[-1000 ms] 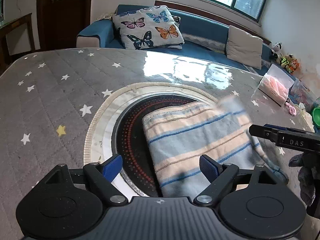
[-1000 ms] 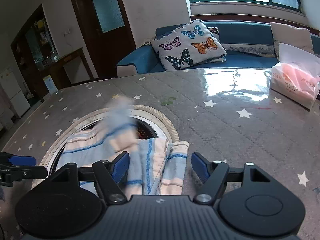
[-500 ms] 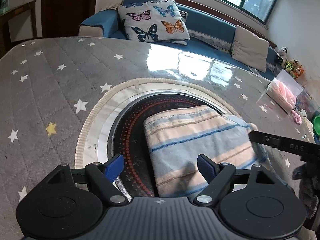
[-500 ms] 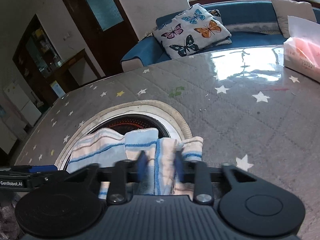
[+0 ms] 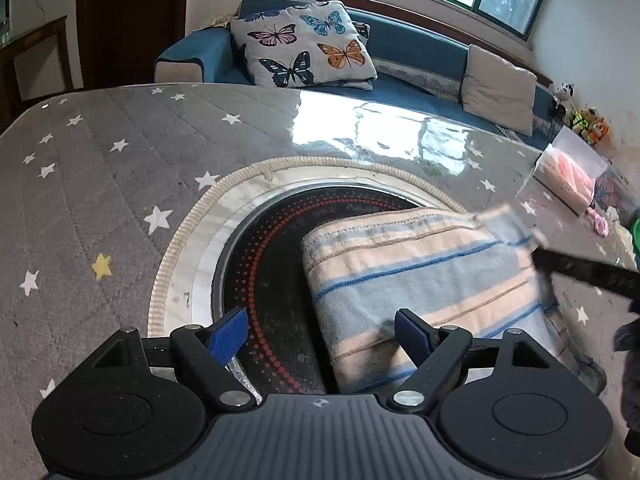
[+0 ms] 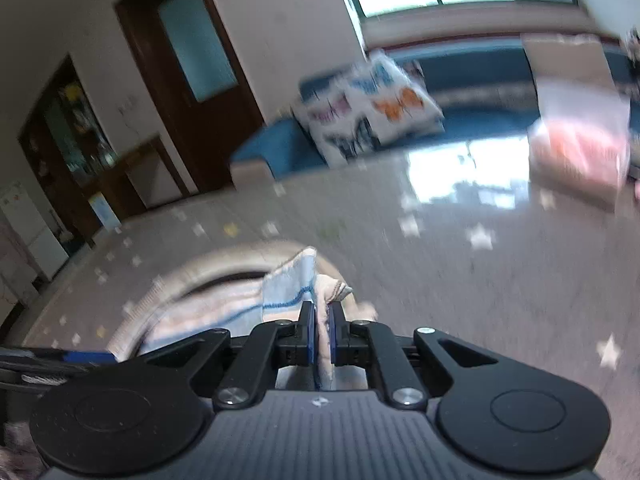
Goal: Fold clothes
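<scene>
A folded blue, cream and tan striped cloth (image 5: 420, 272) lies over the black round hotplate (image 5: 272, 264) set in the table. My left gripper (image 5: 320, 332) hovers open above the cloth's near left corner, its right pad over the fabric and nothing pinched. From the right, my right gripper (image 5: 580, 270) reaches in and lifts the cloth's far right corner. In the blurred right wrist view, my right gripper (image 6: 322, 320) is shut on that raised cloth (image 6: 288, 284) edge. The left gripper's blue fingertip (image 6: 84, 357) shows at the lower left there.
The table (image 5: 100, 168) wears a grey quilted cover with stars under glossy plastic. A pink tissue pack (image 5: 568, 176) sits at the far right edge. Behind stands a blue sofa with a butterfly cushion (image 5: 304, 48). A gloved hand (image 5: 630, 360) is at the right.
My right gripper went from open to shut on the cloth's edge and raised that corner while rolling a little. The left gripper stayed open in about the same place.
</scene>
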Demonstrator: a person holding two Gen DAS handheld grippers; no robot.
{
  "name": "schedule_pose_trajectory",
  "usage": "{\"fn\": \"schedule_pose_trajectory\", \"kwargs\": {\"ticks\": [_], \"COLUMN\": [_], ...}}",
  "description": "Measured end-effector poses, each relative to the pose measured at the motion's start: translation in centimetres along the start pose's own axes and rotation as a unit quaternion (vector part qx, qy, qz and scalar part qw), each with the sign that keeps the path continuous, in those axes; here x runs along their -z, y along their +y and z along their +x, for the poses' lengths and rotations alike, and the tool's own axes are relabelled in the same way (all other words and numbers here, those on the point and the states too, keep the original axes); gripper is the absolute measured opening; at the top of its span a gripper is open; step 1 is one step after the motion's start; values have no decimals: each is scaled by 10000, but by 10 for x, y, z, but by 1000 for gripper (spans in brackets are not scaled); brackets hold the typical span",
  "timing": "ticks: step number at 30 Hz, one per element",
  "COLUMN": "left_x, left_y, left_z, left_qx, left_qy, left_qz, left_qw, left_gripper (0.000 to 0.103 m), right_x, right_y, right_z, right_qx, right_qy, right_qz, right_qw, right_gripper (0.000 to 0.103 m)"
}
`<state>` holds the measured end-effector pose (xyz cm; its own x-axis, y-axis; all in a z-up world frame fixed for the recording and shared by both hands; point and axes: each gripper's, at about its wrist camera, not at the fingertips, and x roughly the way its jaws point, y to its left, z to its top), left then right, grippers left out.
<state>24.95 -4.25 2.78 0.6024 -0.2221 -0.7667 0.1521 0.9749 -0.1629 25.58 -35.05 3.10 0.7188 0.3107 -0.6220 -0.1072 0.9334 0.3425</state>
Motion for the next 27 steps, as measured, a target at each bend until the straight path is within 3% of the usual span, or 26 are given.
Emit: {"fn": "schedule_pose_trajectory", "kwargs": {"ticks": [3, 7, 11, 18, 20, 27], "left_x": [0, 1, 11, 39, 48, 75], "left_y": [-5, -14, -25, -33, -32, -34], "left_z": [-4, -15, -22, -33, -34, -32], "left_qx": [-140, -109, -27, -59, -54, -304], "left_qy": [-118, -258, -249, -200, -164, -112], "left_qz": [189, 404, 628, 861, 887, 1131], "left_qw": [9997, 9988, 9977, 9961, 9959, 9931], "left_gripper": [82, 83, 85, 94, 95, 96], "right_x": [3, -1, -2, 25, 36, 67], "right_y": [-4, 3, 17, 32, 34, 23], "right_z": [7, -12, -31, -55, -60, -61], "right_qx": [83, -15, -265, -1016, -1039, -890], "right_qy": [129, -66, -118, 179, 230, 484], "right_qz": [-15, -237, -589, -1085, -1253, -1342], "right_qw": [9999, 9997, 9978, 9887, 9864, 9858], "right_gripper": [15, 17, 42, 46, 51, 52]}}
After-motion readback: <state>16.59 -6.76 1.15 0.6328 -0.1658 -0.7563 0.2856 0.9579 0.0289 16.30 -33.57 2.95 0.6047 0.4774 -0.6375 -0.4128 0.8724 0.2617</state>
